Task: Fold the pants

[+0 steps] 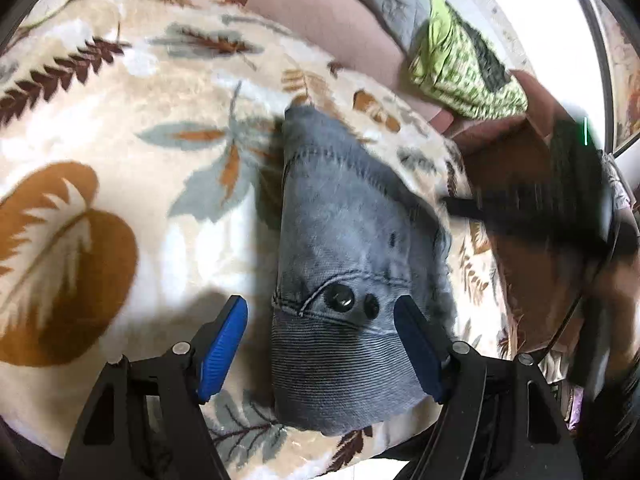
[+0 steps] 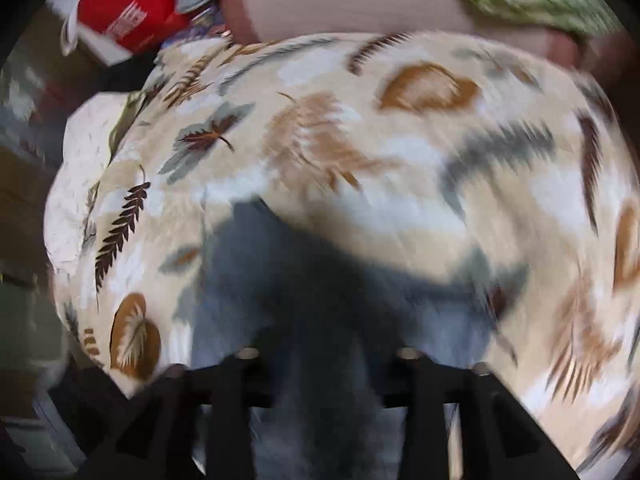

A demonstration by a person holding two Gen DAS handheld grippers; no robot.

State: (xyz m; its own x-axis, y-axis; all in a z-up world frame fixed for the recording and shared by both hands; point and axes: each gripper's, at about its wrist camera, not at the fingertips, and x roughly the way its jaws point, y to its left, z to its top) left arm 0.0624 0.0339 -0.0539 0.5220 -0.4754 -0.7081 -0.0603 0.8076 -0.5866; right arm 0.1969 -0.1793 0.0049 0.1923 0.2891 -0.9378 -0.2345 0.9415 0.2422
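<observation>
**Mia:** Where are the pants?

**Ben:** The pants (image 1: 344, 264) lie on the leaf blanket (image 1: 120, 128). They are gray-blue and already folded into a long narrow bundle. The stretchy waist end with two black buttons (image 1: 339, 298) is nearest the left tongs (image 1: 320, 348). The other end points straight away from them.

**Mia:** Are the left tongs holding them?

**Ben:** No. The jaws stand wide, one blue pad (image 1: 222, 350) on each side of the waist end, and I think neither is pinching.

**Mia:** And the right tongs?

**Ben:** The right tongs (image 2: 328, 376) are over the pants (image 2: 256, 280) too, but that view is too blurry. I cannot tell if they are wide or holding cloth.

**Mia:** So which goes next?

**Ben:** I guess the left. It is nearer the waist and lined up with the long way of the bundle.
</observation>
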